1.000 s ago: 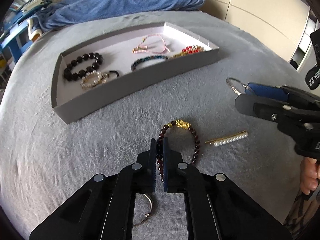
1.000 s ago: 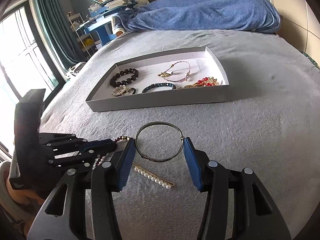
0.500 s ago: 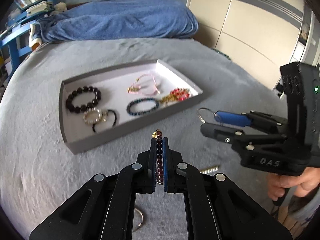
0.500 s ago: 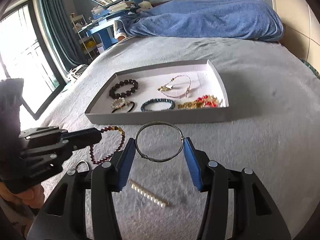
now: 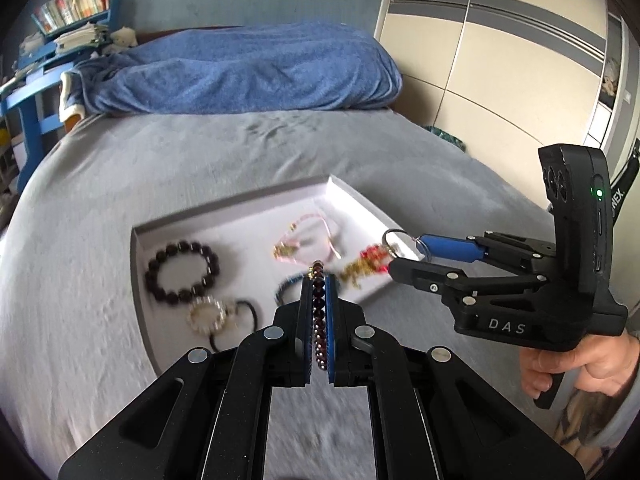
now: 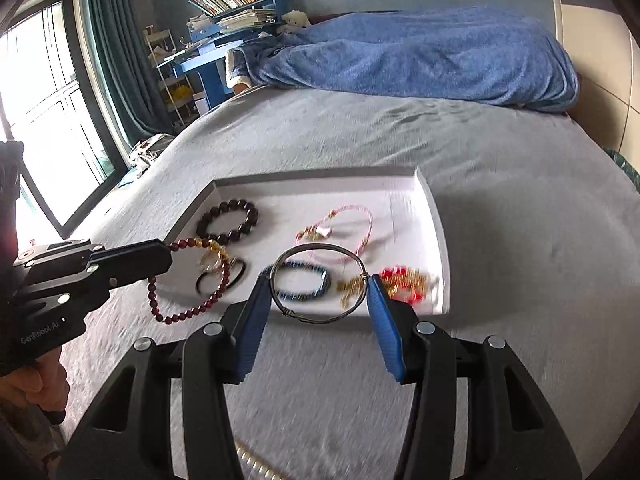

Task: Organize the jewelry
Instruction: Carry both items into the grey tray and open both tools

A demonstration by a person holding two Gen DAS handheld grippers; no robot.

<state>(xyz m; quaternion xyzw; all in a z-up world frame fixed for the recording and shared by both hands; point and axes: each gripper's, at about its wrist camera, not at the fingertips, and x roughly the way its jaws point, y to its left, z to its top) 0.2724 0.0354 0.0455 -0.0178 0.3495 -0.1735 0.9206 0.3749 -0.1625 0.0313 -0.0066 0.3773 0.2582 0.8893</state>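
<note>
Your shallow grey tray [image 6: 434,216] sits on the grey bedspread [image 6: 520,240] and holds a black bead bracelet [image 6: 228,222] at its 10 o'clock, a pink cord bracelet [image 6: 340,232] near the middle, a dark blue beaded bracelet [image 6: 302,282] at 6 o'clock, a red-and-gold piece [image 6: 400,280] at 4 o'clock, and a pearl-ringed black hair tie [image 5: 208,312] at 8 o'clock (all somewhat blurred).

Your left gripper [image 5: 319,300] is clenched on the dark red bead bracelet [image 6: 192,280], which dangles over the tray's near left corner. Your right gripper [image 6: 316,308] grips the thin metal bangle [image 6: 318,282] across its width, fingers spread, above the tray's front edge.

Half a second ago both pieces hung short of the tray, over the bedspread; now each overlaps it. The pearl bar clip [image 6: 256,464], earlier at 6 o'clock between the right fingers, has slipped to the bottom edge of the right wrist view.
</note>
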